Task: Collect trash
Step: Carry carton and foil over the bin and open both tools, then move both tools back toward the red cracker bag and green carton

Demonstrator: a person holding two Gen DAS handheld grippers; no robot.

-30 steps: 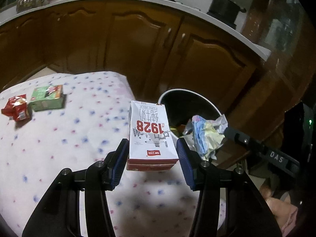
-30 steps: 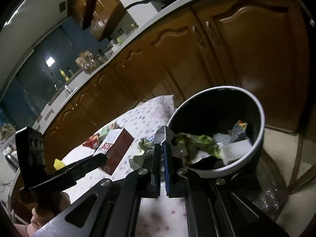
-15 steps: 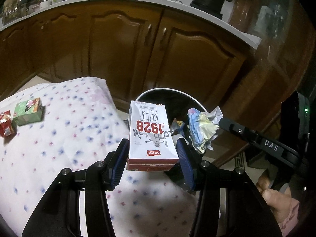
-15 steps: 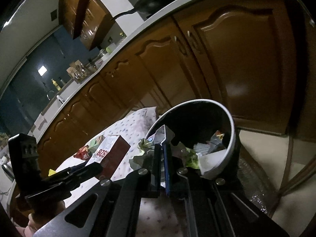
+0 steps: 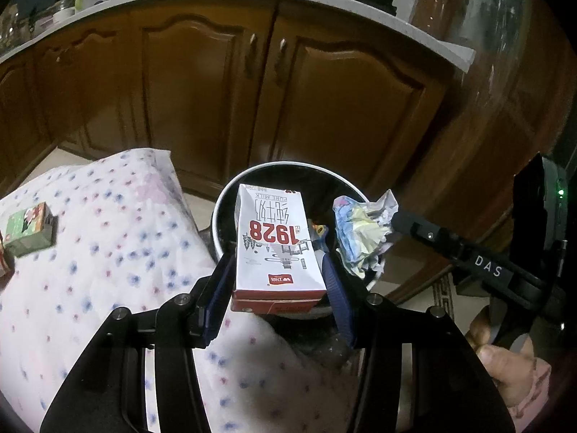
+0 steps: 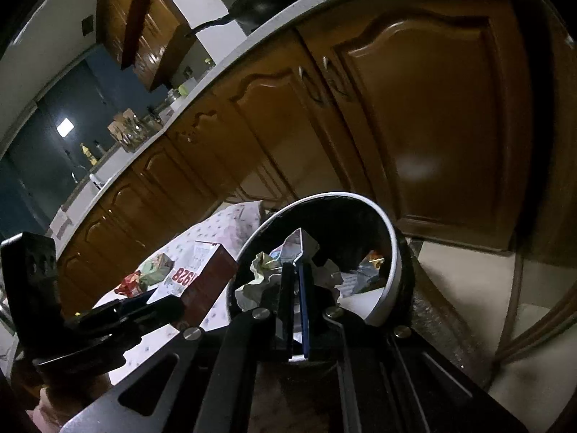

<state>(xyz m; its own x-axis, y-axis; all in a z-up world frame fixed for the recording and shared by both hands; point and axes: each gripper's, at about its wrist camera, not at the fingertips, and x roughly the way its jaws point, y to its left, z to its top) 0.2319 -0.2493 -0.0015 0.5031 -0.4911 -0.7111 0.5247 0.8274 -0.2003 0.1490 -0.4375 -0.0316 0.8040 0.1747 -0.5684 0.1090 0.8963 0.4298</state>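
My left gripper (image 5: 276, 281) is shut on a white and red "1928" milk carton (image 5: 276, 243) and holds it over the near rim of the round black trash bin (image 5: 230, 198). The carton also shows in the right wrist view (image 6: 202, 278). My right gripper (image 6: 296, 281) is shut on a crumpled paper wad (image 6: 263, 270) and holds it over the bin (image 6: 391, 252), which has several pieces of trash inside. The wad also shows in the left wrist view (image 5: 360, 231), just right of the carton.
A table with a dotted white cloth (image 5: 108, 252) lies left of the bin. A green box (image 5: 27, 229) and a red wrapper (image 6: 126, 283) lie on it. Wooden cabinets (image 5: 324, 90) stand close behind the bin. A patterned rug (image 6: 440, 317) lies under the bin.
Both grippers have moved toward the bin with their loads. The carton now hangs over the bin's rim and the paper wad is over its opening. The green box has slid left in view.
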